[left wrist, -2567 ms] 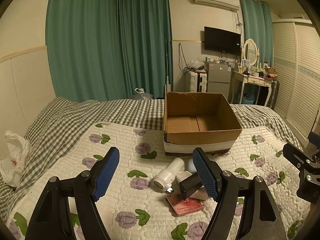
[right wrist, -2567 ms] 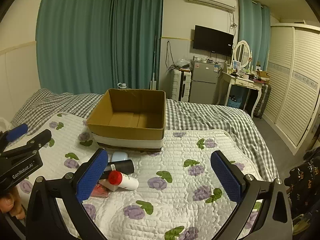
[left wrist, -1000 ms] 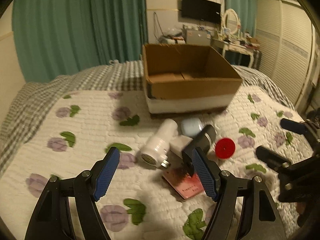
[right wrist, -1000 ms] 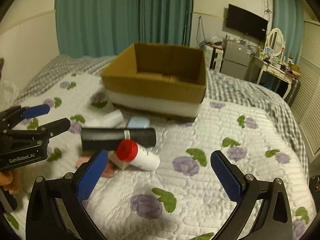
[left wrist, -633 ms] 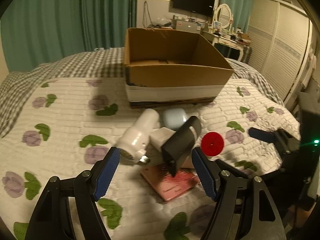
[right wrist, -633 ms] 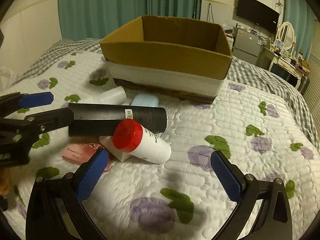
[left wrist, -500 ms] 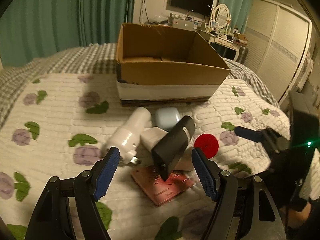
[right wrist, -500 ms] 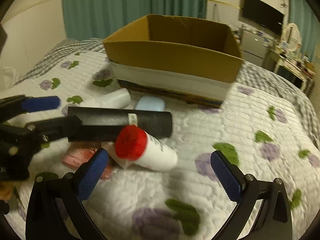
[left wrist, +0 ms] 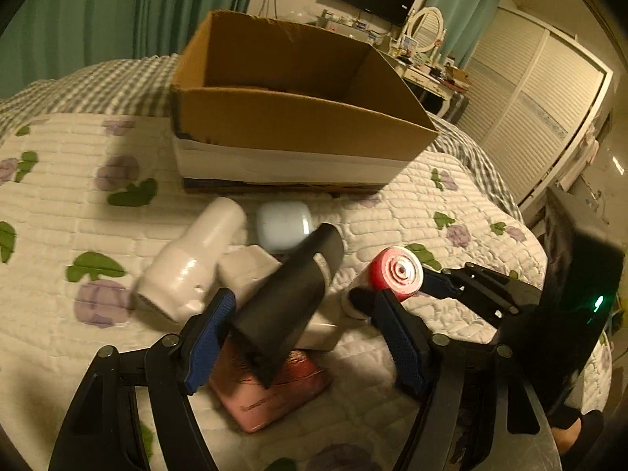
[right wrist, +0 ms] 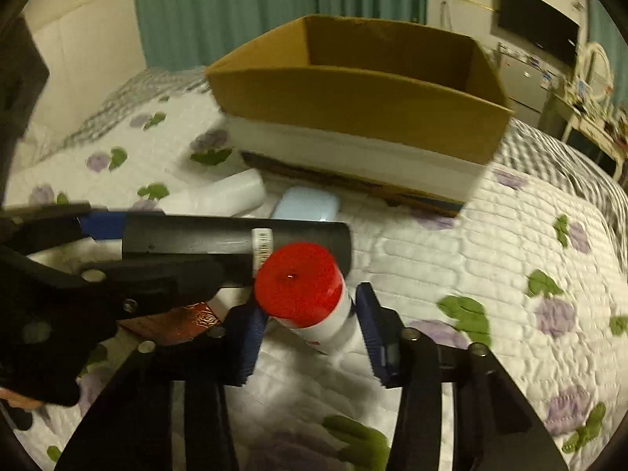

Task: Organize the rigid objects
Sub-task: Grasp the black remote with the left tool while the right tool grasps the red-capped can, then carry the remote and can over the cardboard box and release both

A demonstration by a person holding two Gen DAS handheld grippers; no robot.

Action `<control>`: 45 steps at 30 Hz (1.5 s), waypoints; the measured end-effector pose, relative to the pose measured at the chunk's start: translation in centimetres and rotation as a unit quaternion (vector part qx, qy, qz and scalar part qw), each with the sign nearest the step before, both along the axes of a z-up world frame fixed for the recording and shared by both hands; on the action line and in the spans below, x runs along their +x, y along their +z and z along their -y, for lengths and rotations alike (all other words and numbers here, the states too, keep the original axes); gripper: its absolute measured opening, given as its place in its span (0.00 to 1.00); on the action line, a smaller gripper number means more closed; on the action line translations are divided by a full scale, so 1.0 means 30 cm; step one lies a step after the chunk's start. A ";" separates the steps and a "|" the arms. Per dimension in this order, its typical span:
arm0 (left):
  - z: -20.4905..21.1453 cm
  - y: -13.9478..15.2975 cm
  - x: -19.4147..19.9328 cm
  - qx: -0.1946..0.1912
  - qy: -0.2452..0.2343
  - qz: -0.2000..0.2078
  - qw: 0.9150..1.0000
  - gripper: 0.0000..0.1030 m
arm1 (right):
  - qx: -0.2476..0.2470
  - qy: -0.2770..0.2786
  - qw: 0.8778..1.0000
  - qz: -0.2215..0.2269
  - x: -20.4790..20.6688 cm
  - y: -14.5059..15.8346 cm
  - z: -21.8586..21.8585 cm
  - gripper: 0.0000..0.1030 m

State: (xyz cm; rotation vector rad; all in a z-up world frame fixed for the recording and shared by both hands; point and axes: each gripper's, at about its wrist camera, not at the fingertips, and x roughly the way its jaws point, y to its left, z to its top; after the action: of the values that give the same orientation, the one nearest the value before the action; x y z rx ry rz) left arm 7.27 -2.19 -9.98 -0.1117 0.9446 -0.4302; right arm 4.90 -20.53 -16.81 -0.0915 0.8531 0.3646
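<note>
A pile lies on the quilt in front of an open cardboard box point(left wrist: 298, 125). My right gripper point(right wrist: 310, 325) has its jaws closing, and both pads press the body of a white bottle with a red cap point(right wrist: 298, 278). My left gripper point(left wrist: 304, 329) is open and closing. A black tube point(left wrist: 282, 306) lies slanted between its fingers, close to the left pad and apart from the right one. Under the tube lie a pink booklet point(left wrist: 274, 388) and a small white box point(left wrist: 247, 267). A white bottle point(left wrist: 192, 259) and a pale blue case point(left wrist: 282, 223) lie beside them.
The box point(right wrist: 353, 98) stands just behind the pile, its inside mostly hidden by the near wall. The floral quilt point(right wrist: 490, 274) stretches to the right of the pile. The two grippers sit close together over the pile. A wardrobe point(left wrist: 530, 110) stands beyond the bed's right edge.
Both grippers dropped closer to the pile. The right jaws went from wide open to pressing the red-capped bottle. The left fingers narrowed a little around the black tube.
</note>
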 end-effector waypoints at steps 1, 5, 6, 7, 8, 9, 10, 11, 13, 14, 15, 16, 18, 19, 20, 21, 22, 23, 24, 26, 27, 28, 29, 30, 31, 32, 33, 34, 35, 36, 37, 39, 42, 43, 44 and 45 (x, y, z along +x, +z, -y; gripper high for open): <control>0.007 -0.006 0.005 -0.003 -0.001 -0.004 1.000 0.63 | 0.011 -0.012 1.000 -0.002 -0.001 0.007 0.028 0.35; 0.009 -0.030 0.031 -0.017 0.007 -0.028 0.999 0.29 | 0.038 -0.046 0.998 -0.002 -0.009 0.028 0.107 0.34; 0.007 -0.037 0.036 -0.023 0.009 -0.034 0.999 0.29 | 0.040 -0.055 0.998 -0.001 -0.014 0.033 0.127 0.34; 0.009 -0.040 0.038 -0.025 0.012 -0.036 0.999 0.29 | 0.041 -0.060 0.997 0.000 -0.016 0.036 0.136 0.34; 0.017 -0.041 0.040 -0.023 0.012 -0.036 0.999 0.29 | 0.044 -0.064 0.997 -0.001 -0.016 0.036 0.143 0.34; 0.030 -0.044 0.041 -0.023 0.009 -0.037 0.999 0.29 | 0.049 -0.066 0.997 -0.003 -0.017 0.036 0.152 0.34; 0.042 -0.047 0.042 -0.024 0.006 -0.039 0.999 0.29 | 0.055 -0.066 0.996 -0.005 -0.015 0.035 0.151 0.34; 0.055 -0.052 0.044 -0.026 0.003 -0.044 0.999 0.29 | 0.055 -0.066 0.996 -0.005 -0.014 0.034 0.151 0.34; 0.091 -0.073 0.047 -0.023 -0.006 -0.053 0.998 0.29 | 0.051 -0.065 0.997 -0.004 -0.014 0.034 0.151 0.34; 0.102 -0.081 0.048 -0.021 -0.008 -0.055 0.998 0.28 | 0.050 -0.064 0.997 -0.003 -0.014 0.034 0.149 0.34; 0.108 -0.084 0.050 -0.017 -0.009 -0.055 0.998 0.26 | 0.049 -0.064 0.997 -0.003 -0.013 0.033 0.147 0.34; 0.113 -0.086 0.050 -0.011 -0.008 -0.055 0.998 0.21 | 0.050 -0.065 0.997 -0.004 -0.011 0.030 0.145 0.34; 0.109 -0.088 0.052 -0.019 -0.006 -0.059 0.998 0.20 | 0.053 -0.065 0.996 -0.005 -0.011 0.029 0.150 0.34; 0.101 -0.088 0.052 -0.024 -0.004 -0.060 0.998 0.20 | 0.054 -0.065 0.996 -0.005 -0.011 0.027 0.150 0.34; 0.097 -0.087 0.050 -0.028 -0.003 -0.060 0.998 0.20 | 0.055 -0.066 0.996 -0.004 -0.011 0.029 0.151 0.34; 0.095 -0.084 0.046 -0.028 -0.002 -0.058 0.998 0.20 | 0.055 -0.066 0.996 -0.004 -0.013 0.030 0.151 0.34; 0.092 -0.078 0.041 -0.026 0.000 -0.054 0.998 0.19 | 0.055 -0.066 0.996 -0.003 -0.013 0.030 0.149 0.34; 0.092 -0.070 0.033 -0.019 0.001 -0.046 0.999 0.19 | 0.055 -0.066 0.996 -0.002 -0.016 0.034 0.149 0.34; 0.093 -0.062 0.028 -0.014 0.002 -0.040 0.999 0.19 | 0.054 -0.066 0.996 0.000 -0.018 0.037 0.148 0.34; 0.092 -0.038 0.012 -0.006 0.006 -0.023 1.000 0.19 | 0.053 -0.067 0.996 0.002 -0.021 0.041 0.148 0.34; 0.091 -0.025 0.005 -0.003 0.007 -0.014 1.000 0.19 | 0.051 -0.068 0.996 0.004 -0.024 0.045 0.148 0.34; 0.090 -0.009 -0.004 0.002 0.009 -0.004 1.000 0.19 | 0.050 -0.069 0.996 0.006 -0.028 0.049 0.148 0.34; 0.088 0.010 -0.014 0.007 0.012 0.008 1.000 0.19 | 0.049 -0.071 0.996 0.008 -0.033 0.055 0.149 0.34; 0.087 0.025 -0.021 0.010 0.013 0.015 1.000 0.19 | 0.048 -0.072 0.996 0.011 -0.039 0.062 0.151 0.34; 0.082 0.043 -0.031 0.012 0.015 0.025 1.000 0.19 | 0.046 -0.073 0.996 0.013 -0.046 0.070 0.153 0.34; 0.078 0.060 -0.041 0.015 0.017 0.032 0.999 0.19 | 0.045 -0.074 0.996 0.016 -0.054 0.079 0.155 0.34; 0.073 0.078 -0.052 0.016 0.019 0.039 0.999 0.19 | 0.044 -0.076 0.996 0.020 -0.064 0.091 0.158 0.34; 0.064 0.099 -0.068 0.018 0.022 0.049 0.998 0.19 | 0.043 -0.078 0.996 0.024 -0.073 0.103 0.161 0.34; 0.061 0.112 -0.079 0.021 0.023 0.055 0.998 0.19 | 0.042 -0.080 0.995 0.030 -0.087 0.121 0.165 0.34; 0.057 0.126 -0.090 0.022 0.023 0.060 0.998 0.19 | 0.042 -0.082 0.995 0.034 -0.097 0.136 0.166 0.34; 0.052 0.142 -0.105 0.025 0.024 0.068 0.997 0.19 | 0.042 -0.083 0.995 0.039 -0.108 0.155 0.168 0.34; 0.049 0.175 -0.134 0.032 0.026 0.085 0.996 0.19 | 0.043 -0.086 0.994 0.052 -0.135 0.196 0.174 0.34; 0.030 0.245 -0.179 0.042 0.031 0.118 0.992 0.19 | 0.048 -0.090 0.992 0.071 -0.171 0.264 0.179 0.34; 0.027 0.266 -0.187 0.045 0.033 0.127 0.990 0.19 | 0.051 -0.090 0.992 0.077 -0.181 0.290 0.182 0.34; 0.015 0.294 -0.198 0.046 0.036 0.138 0.989 0.19 | 0.056 -0.089 0.991 0.086 -0.192 0.324 0.181 0.34; 0.008 0.320 -0.205 0.047 0.039 0.148 0.987 0.19 | 0.059 -0.088 0.990 0.095 -0.200 0.355 0.180 0.34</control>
State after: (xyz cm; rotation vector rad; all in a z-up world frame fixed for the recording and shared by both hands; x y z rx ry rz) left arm 1.12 -2.42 -0.39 0.0011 0.6642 -0.3181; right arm -1.09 -25.91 -6.17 0.0586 0.6448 0.2367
